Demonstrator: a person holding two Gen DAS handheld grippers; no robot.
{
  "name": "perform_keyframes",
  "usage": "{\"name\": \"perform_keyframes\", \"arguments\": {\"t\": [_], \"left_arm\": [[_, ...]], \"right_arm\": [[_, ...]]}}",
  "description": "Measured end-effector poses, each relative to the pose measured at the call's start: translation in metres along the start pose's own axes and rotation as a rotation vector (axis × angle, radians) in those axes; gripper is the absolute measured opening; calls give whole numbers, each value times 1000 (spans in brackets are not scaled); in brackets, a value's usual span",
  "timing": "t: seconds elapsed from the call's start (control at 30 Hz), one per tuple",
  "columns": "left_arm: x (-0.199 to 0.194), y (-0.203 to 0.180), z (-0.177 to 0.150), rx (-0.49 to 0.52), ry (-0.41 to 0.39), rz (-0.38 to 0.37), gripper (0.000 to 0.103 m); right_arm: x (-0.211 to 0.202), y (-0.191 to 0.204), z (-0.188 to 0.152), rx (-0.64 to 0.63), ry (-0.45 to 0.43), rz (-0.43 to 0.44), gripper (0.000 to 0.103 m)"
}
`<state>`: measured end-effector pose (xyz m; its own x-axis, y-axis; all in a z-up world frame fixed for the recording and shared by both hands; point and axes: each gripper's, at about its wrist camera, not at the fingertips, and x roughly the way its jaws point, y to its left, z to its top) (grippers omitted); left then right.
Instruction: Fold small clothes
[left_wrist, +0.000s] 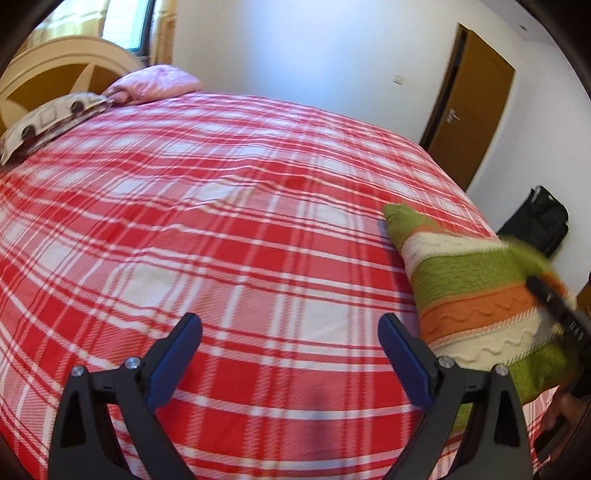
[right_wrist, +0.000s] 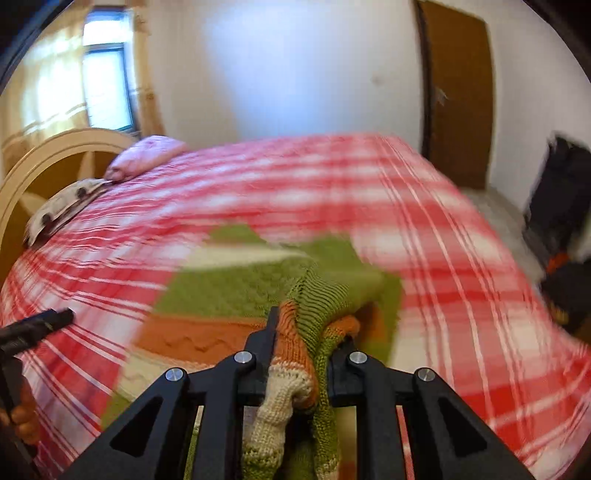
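Red-and-white plaid bedspread (left_wrist: 229, 229) | right gripper (right_wrist: 308, 343) pinching green, orange and cream striped knit sweater (right_wrist: 236, 291) to drag it flat, I guess | left gripper (left_wrist: 290, 354) wide open, empty

Both wrist views low over the plaid bed (left_wrist: 221, 206), facing the headboard (left_wrist: 55, 70) (shared backdrop).

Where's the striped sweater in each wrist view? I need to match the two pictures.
Left wrist view: the sweater lies at right on the bed, beside the open left claw, apart from it.
Right wrist view: lower centre, bunched and pinched in the shut right claw, the rest spread on the bed ahead.
Shared landmark: the pink pillow by the headboard, upper left in both.
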<state>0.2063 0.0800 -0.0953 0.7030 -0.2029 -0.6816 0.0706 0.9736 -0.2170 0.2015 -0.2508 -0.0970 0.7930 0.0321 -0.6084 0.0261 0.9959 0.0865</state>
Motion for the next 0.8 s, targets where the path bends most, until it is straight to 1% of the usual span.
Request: {"name": "perform_keyframes", "arguments": {"t": [0.07, 0.1, 0.2, 0.27, 0.37, 0.4, 0.47, 0.5, 0.57, 0.6, 0.63, 0.7, 0.8], "left_arm": [[5, -15, -1, 26, 10, -9, 98], [8, -22, -2, 41, 16, -14, 98], [15, -39, -5, 73, 41, -26, 98], [17, -49, -8, 100, 53, -30, 98], [16, -61, -12, 137, 58, -38, 98], [15, -63, -12, 142, 57, -43, 98], [13, -68, -12, 150, 50, -56, 98], [13, -70, -11, 155, 49, -63, 98], [12, -77, -8, 162, 47, -77, 98], [12, -80, -8, 164, 46, -82, 98], [12, -84, -7, 168, 45, -87, 98], [14, -96, -7, 182, 41, -95, 98], [21, -113, -11, 216, 44, -89, 98]], "right_arm": [[14, -14, -18, 40, 42, 19, 18], [17, -17, -22, 49, 50, 27, 18], [21, -20, -24, 74, 49, 40, 19], [22, -18, -23, 69, 67, 49, 22], [15, -25, -23, 106, 89, 116, 28], [10, -30, -21, 146, 99, 157, 30], [1, -42, -17, 219, 97, 241, 31], [-3, -51, -14, 261, 92, 283, 33], [-6, -62, -6, 318, 77, 312, 45], [-7, -69, -2, 346, 64, 313, 55], [-7, -73, 2, 363, 49, 316, 60], [-3, -84, 9, 398, 33, 328, 61], [19, -93, 21, 446, 49, 335, 60]]}}
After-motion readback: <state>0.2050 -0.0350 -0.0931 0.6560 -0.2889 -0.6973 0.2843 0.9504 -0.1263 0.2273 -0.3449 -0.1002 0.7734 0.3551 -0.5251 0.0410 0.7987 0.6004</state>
